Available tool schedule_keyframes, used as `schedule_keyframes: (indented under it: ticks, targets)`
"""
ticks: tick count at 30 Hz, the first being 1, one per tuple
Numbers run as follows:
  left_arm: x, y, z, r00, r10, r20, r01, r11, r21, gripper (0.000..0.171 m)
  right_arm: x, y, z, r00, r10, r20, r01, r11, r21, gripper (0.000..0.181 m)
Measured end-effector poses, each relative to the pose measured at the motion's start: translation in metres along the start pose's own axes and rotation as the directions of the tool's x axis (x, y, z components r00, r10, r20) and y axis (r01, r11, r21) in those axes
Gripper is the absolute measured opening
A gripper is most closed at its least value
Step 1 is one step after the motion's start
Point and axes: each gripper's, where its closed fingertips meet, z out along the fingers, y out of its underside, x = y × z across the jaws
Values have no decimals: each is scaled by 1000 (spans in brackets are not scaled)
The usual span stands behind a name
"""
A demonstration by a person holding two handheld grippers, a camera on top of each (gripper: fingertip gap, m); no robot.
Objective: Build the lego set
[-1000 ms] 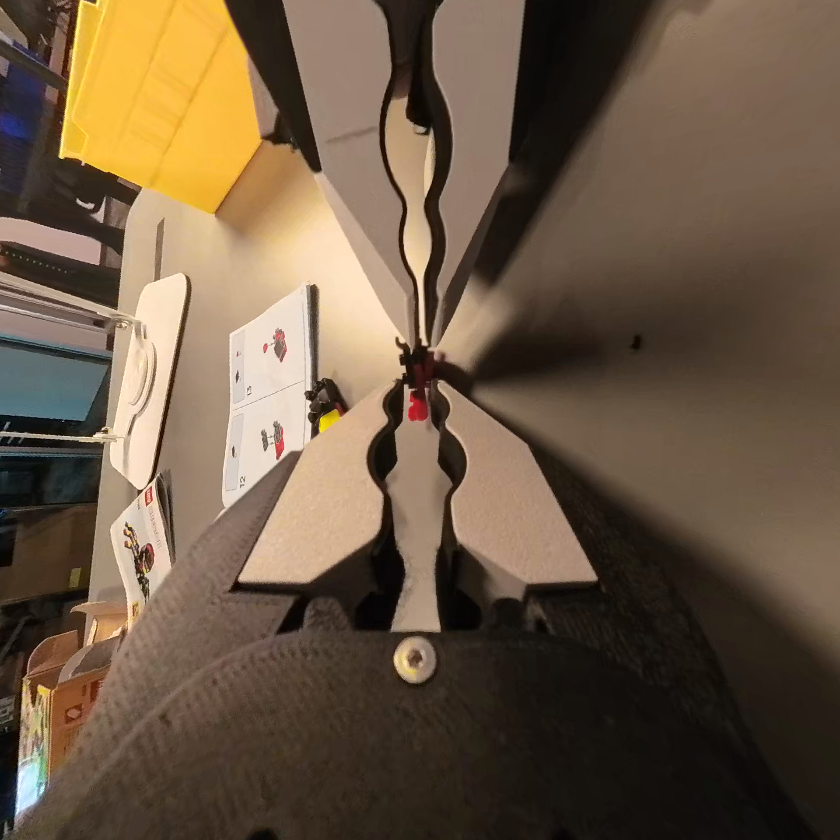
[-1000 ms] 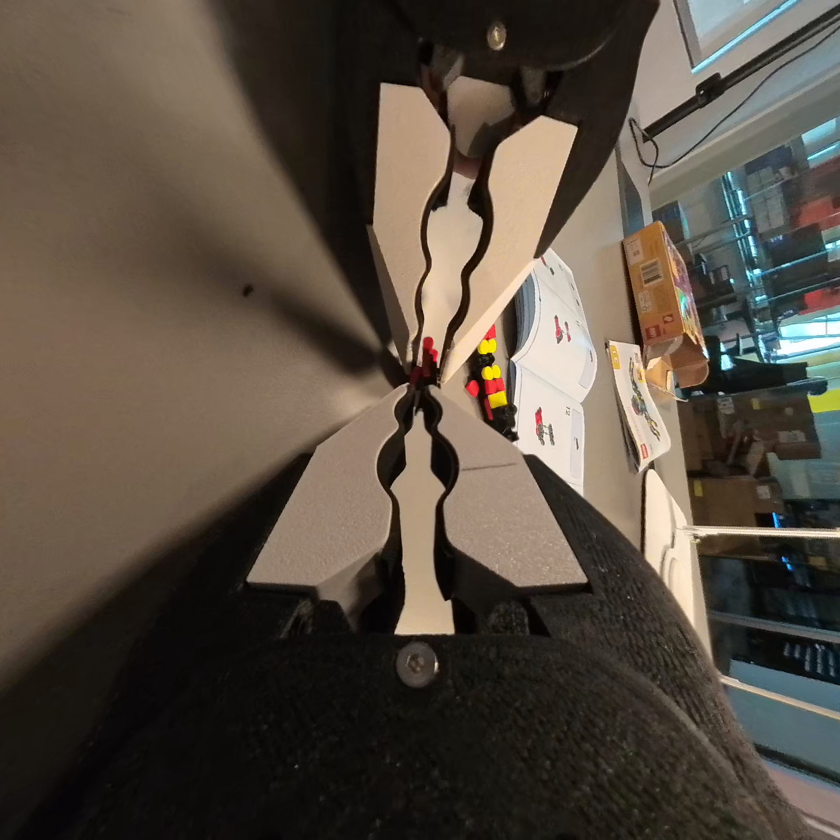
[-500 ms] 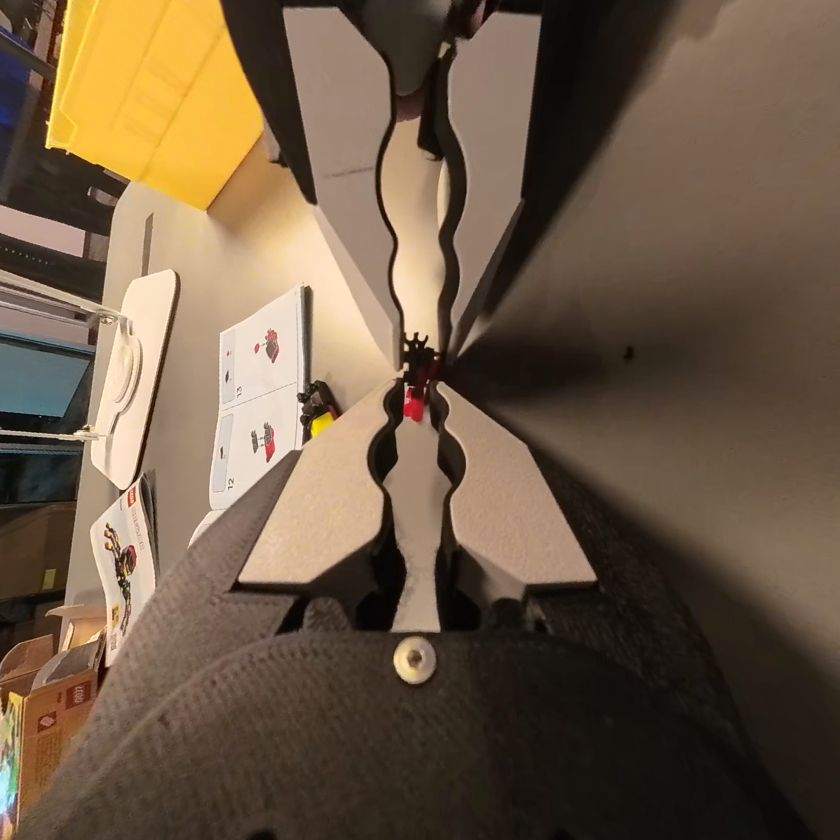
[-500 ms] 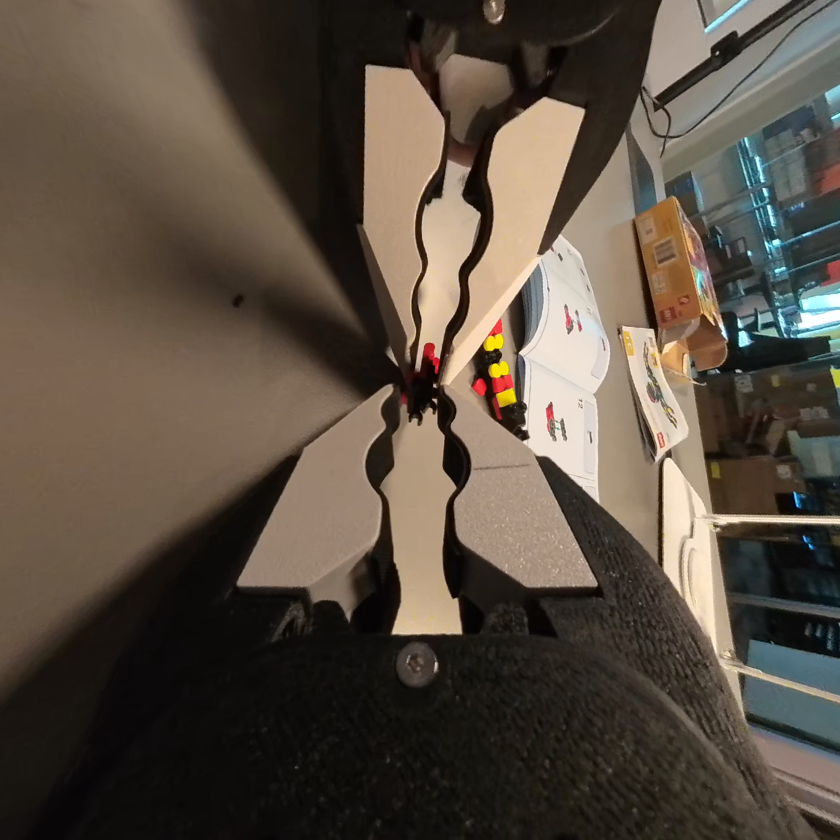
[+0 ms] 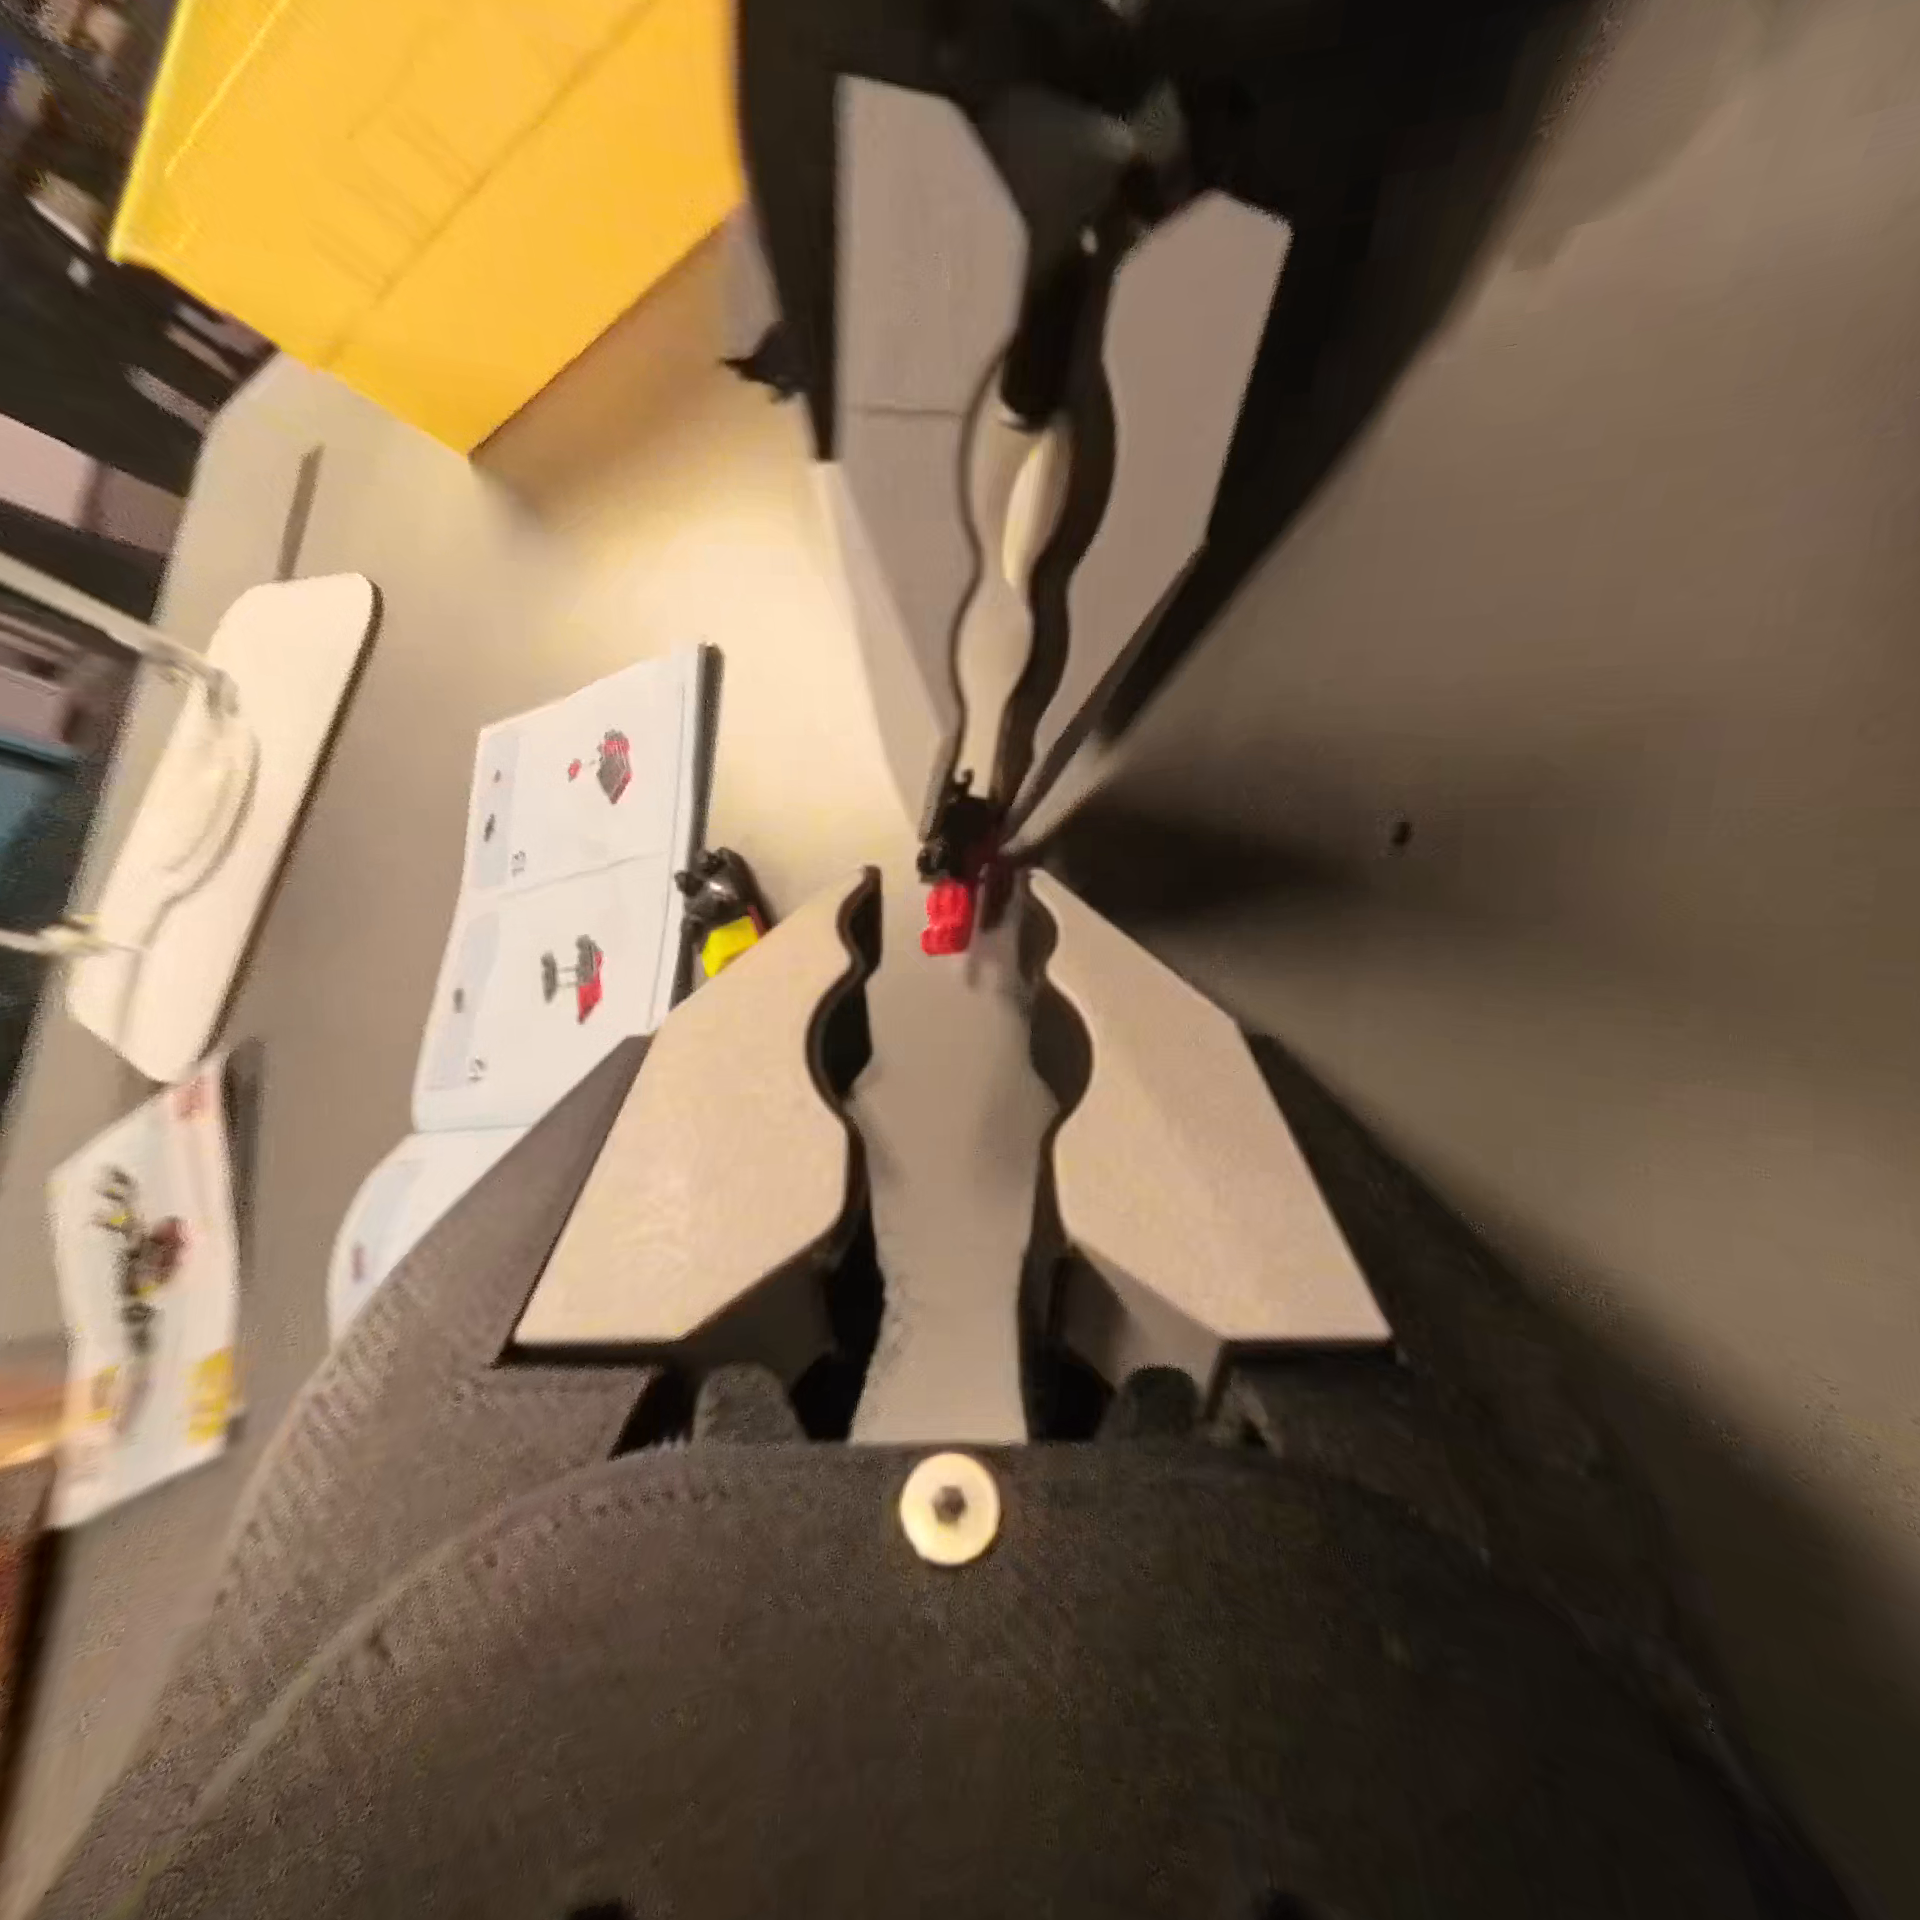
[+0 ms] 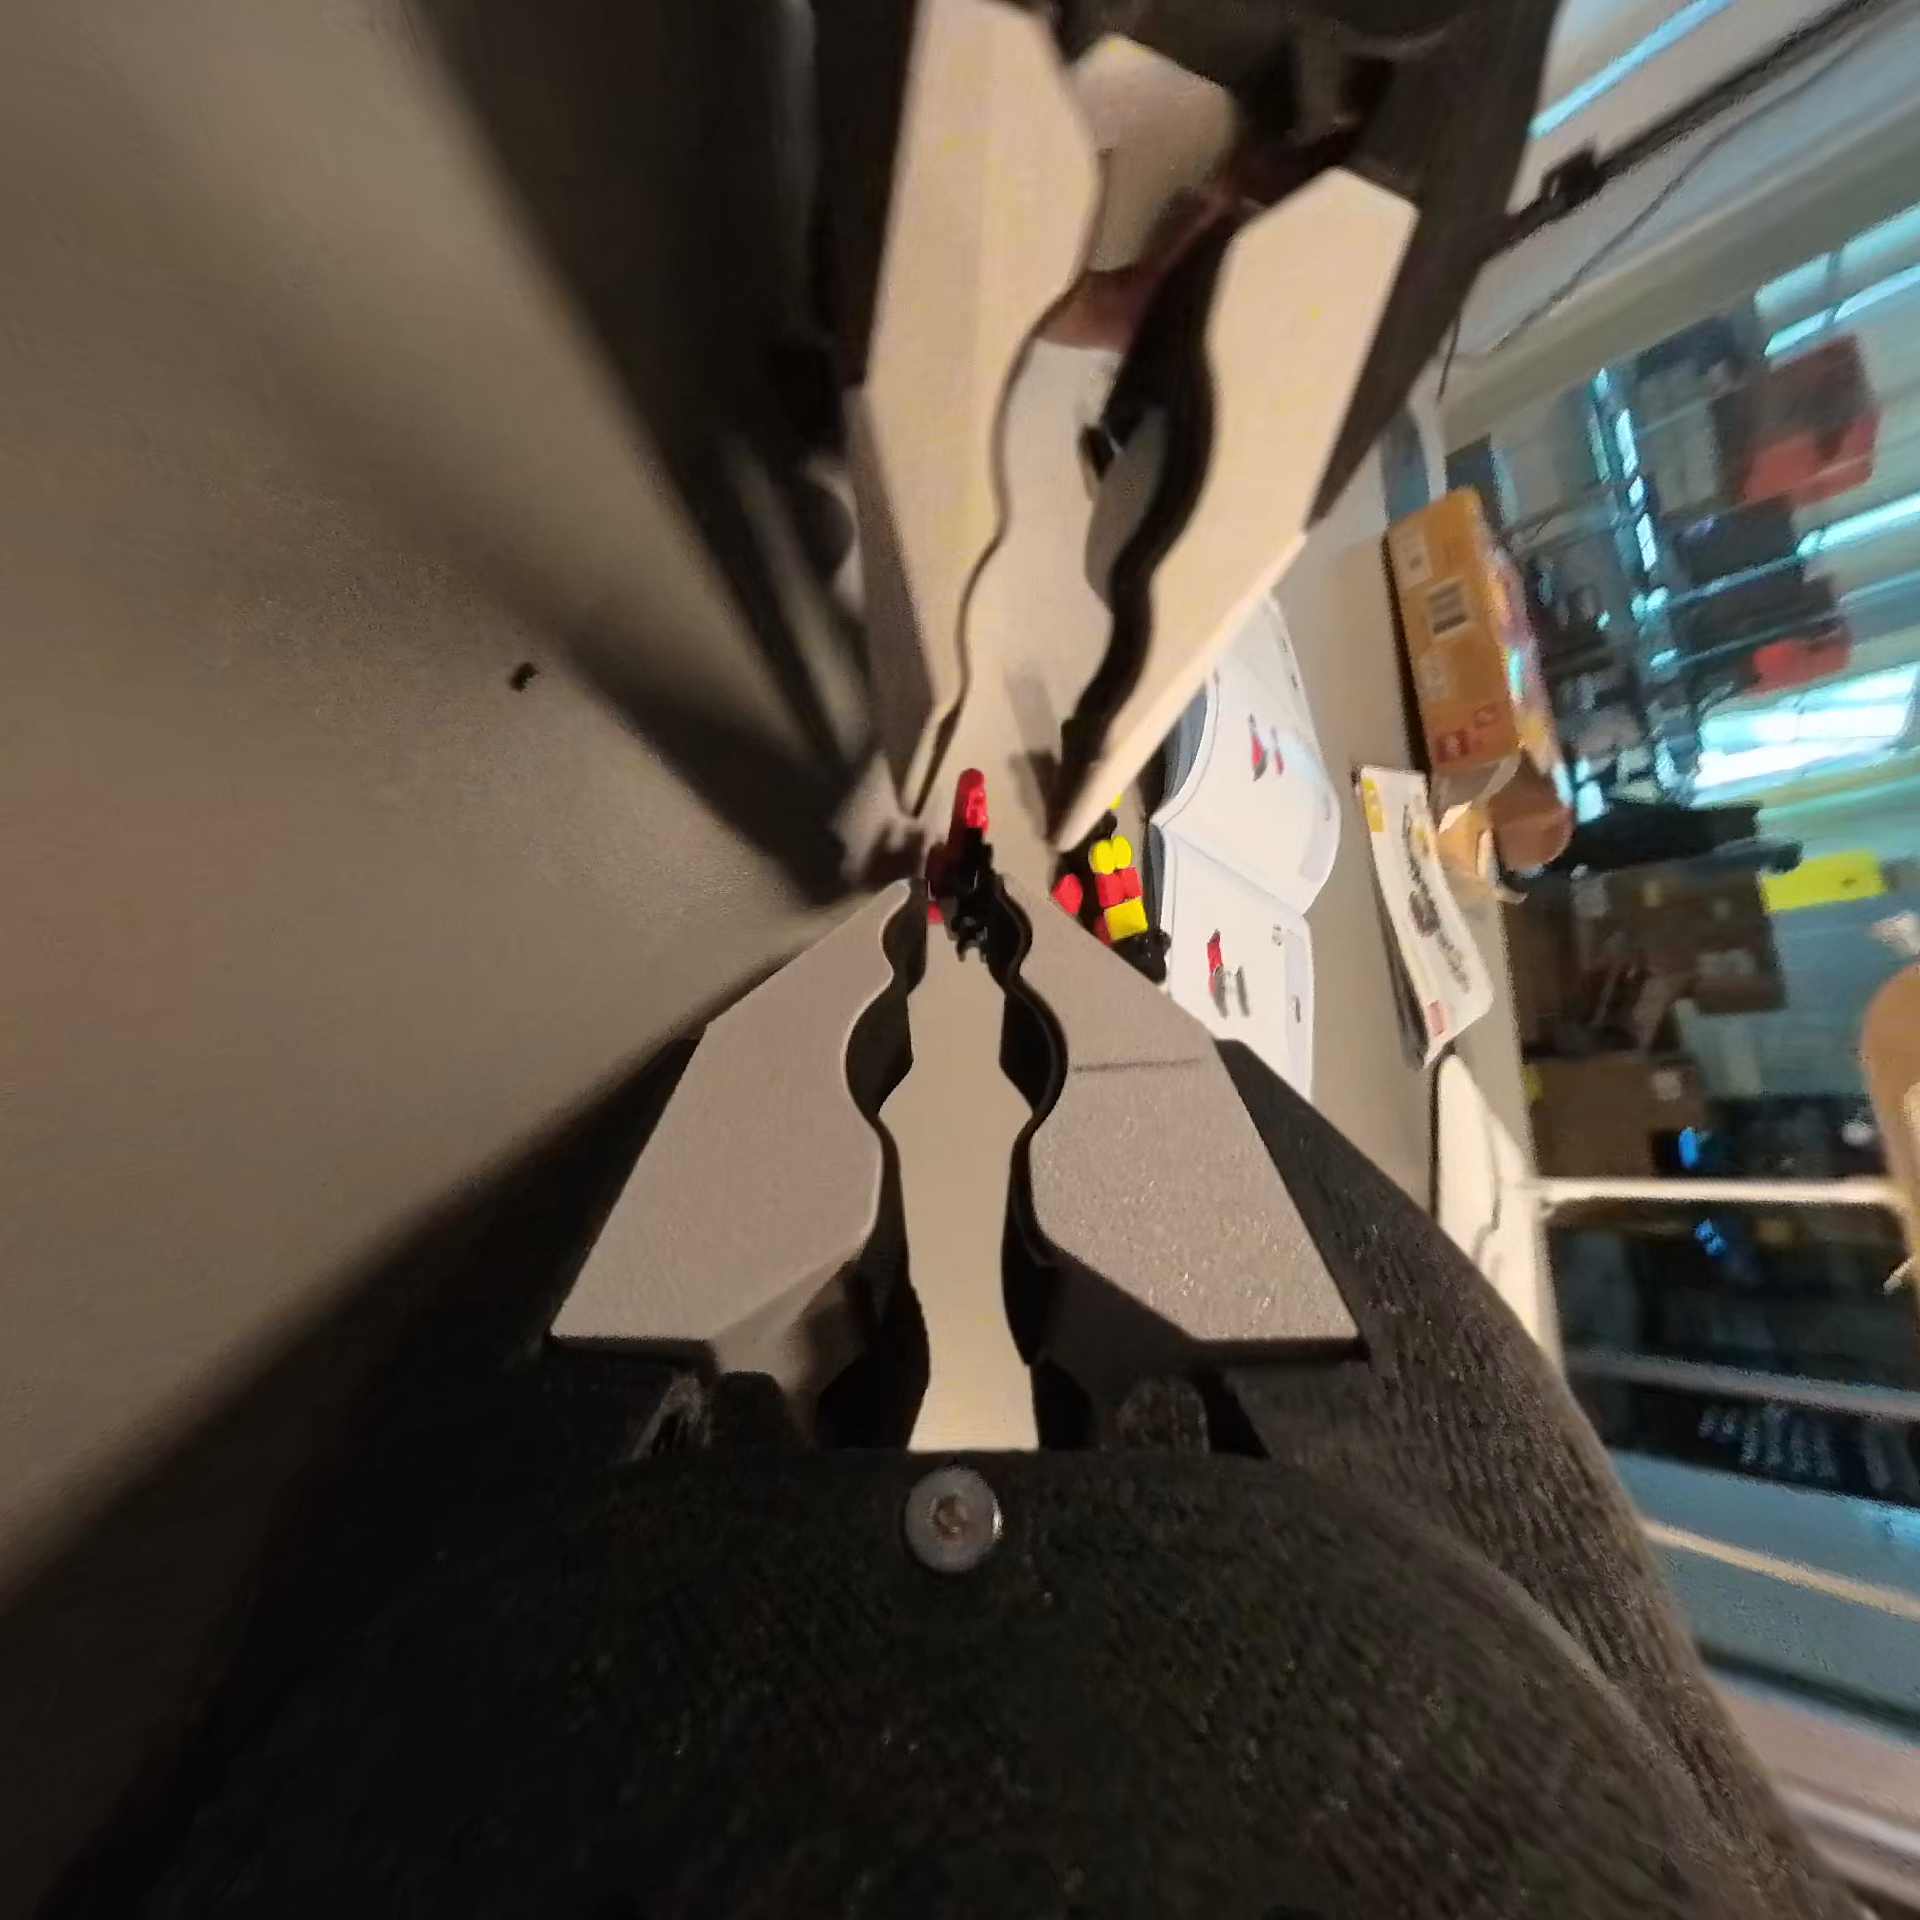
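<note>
left wrist view: i'm looking along my left gripper (image 5: 954,883), and its two fingers are standing apart with a clear gap at the tips, gripping nothing. a small red and black lego piece (image 5: 951,883) is sitting in that gap, nearer the right finger than the left; the frame is blurred, so i can't say whether it is touching that finger. the right gripper (image 5: 982,800) is pointing straight back at me from the top of the frame, its tips nearly together on the black end of the piece.

off to the side on the grey table (image 5: 1558,623), an open instruction booklet (image 5: 566,894) is lying flat, with a few loose black and yellow bricks (image 5: 727,909) just beside its edge. a yellow bin (image 5: 416,197) is sitting farther back, a white board (image 5: 208,821) is lying beyond the booklet, and a folded leaflet (image 5: 140,1288) is lying near it.

in the right wrist view, i'm seeing my right gripper (image 6: 961,925) narrowed down onto the black part of the same lego piece (image 6: 961,868), holding it just above the table (image 6: 312,831), with the red part sticking out past the tips. the left gripper (image 6: 982,810) is facing me here, fingers spread wide around the red end without pinching it. a short row of red and yellow bricks (image 6: 1112,899) is lying beside the booklet (image 6: 1247,831), the leaflet (image 6: 1423,914) is next over, and a cardboard box (image 6: 1465,644) is standing behind it. both frames are smeared with motion blur.
</note>
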Motion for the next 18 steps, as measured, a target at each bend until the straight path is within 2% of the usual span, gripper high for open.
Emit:
schedule_keyframes:
  ticks: [4,7,9,13,18]
  targets:
    - [-8,2,-19,983,-175,-62,179,983,53,30,-9,-9,-4,986,-169,-12,169,984,58,10]
    - [5,5,-21,946,-266,-183,276,961,29,33,-13,-9,-3,973,-230,-10,231,972,55,10]
    - [10,8,-21,930,-295,-218,303,953,4,34,-15,-10,-4,970,-241,-3,241,968,74,10]
    - [7,13,-28,917,-332,-222,341,940,2,37,-16,-10,-13,986,-145,79,137,985,106,19]
    - [8,27,-56,853,-446,-270,464,886,3,39,-13,-5,-28,979,29,202,-55,991,125,48]
